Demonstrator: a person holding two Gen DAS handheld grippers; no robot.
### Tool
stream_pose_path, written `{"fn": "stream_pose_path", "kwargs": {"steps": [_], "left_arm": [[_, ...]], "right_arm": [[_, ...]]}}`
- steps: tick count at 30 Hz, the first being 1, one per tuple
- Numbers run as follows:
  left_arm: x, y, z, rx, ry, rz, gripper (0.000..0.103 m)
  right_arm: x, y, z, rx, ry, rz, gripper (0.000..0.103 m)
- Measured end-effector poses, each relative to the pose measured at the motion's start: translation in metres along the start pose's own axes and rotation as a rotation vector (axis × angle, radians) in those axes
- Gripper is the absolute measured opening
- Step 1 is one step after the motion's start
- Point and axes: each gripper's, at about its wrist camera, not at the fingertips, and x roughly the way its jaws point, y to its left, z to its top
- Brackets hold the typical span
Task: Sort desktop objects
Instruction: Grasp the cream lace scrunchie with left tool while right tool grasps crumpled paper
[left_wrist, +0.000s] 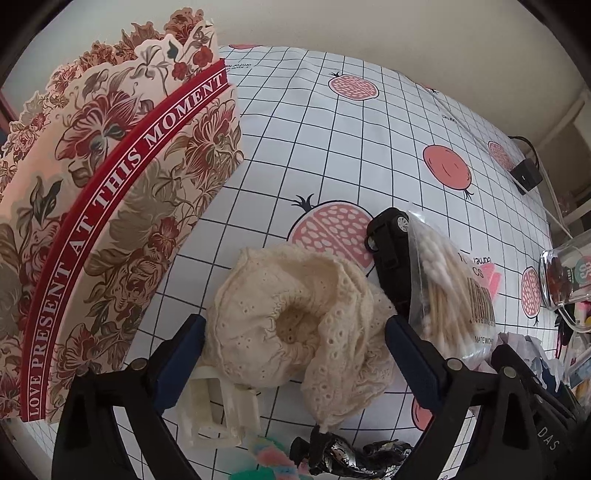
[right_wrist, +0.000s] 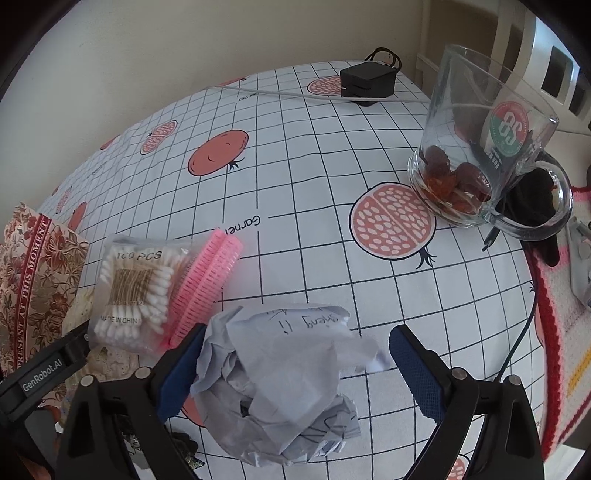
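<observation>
In the left wrist view my left gripper (left_wrist: 295, 332) is open, its blue pads on either side of a cream lace scrunchie (left_wrist: 295, 325) lying on the checked tablecloth (left_wrist: 332, 140). Behind it lie a black toy car (left_wrist: 389, 254) and a bag of cotton swabs (left_wrist: 443, 288). In the right wrist view my right gripper (right_wrist: 295, 354) is open around a crumpled paper ball (right_wrist: 284, 376); the left pad touches it. The swab bag (right_wrist: 136, 291) and a pink comb (right_wrist: 207, 284) lie to its left.
A floral box (left_wrist: 92, 221) reading "LOVE PRESENT AT THIS MOMENT" stands at the left. A glass mug (right_wrist: 487, 147) holding red fruits stands at the right, with a black adapter (right_wrist: 367, 83) and cable behind. A white plastic piece (left_wrist: 218, 410) and dark clip (left_wrist: 343, 454) lie close by.
</observation>
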Motion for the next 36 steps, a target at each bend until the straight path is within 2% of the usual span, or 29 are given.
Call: {"fn": "stream_pose_path", "kwargs": {"steps": [9, 12, 14, 20, 29, 36], "left_arm": [[0.006, -0.008, -0.008, 0.035, 0.000, 0.032, 0.094], [0.007, -0.009, -0.009, 0.046, -0.001, 0.031, 0.086], [0.007, -0.009, -0.010, 0.041, -0.001, 0.024, 0.084], [0.007, -0.011, -0.011, 0.042, -0.011, 0.017, 0.080], [0.007, -0.011, -0.010, 0.037, -0.025, 0.024, 0.079], [-0.001, -0.012, -0.013, 0.049, -0.031, -0.009, 0.054]], "right_arm": [[0.006, -0.002, 0.001, 0.034, 0.018, 0.013, 0.097], [0.008, -0.002, 0.002, 0.036, 0.019, 0.021, 0.097], [0.011, -0.001, 0.002, 0.042, 0.024, 0.028, 0.097], [0.012, 0.004, -0.001, 0.032, 0.011, -0.010, 0.096], [0.010, 0.002, -0.003, 0.036, -0.019, -0.048, 0.087], [0.007, -0.003, -0.004, 0.069, -0.030, -0.051, 0.082]]}}
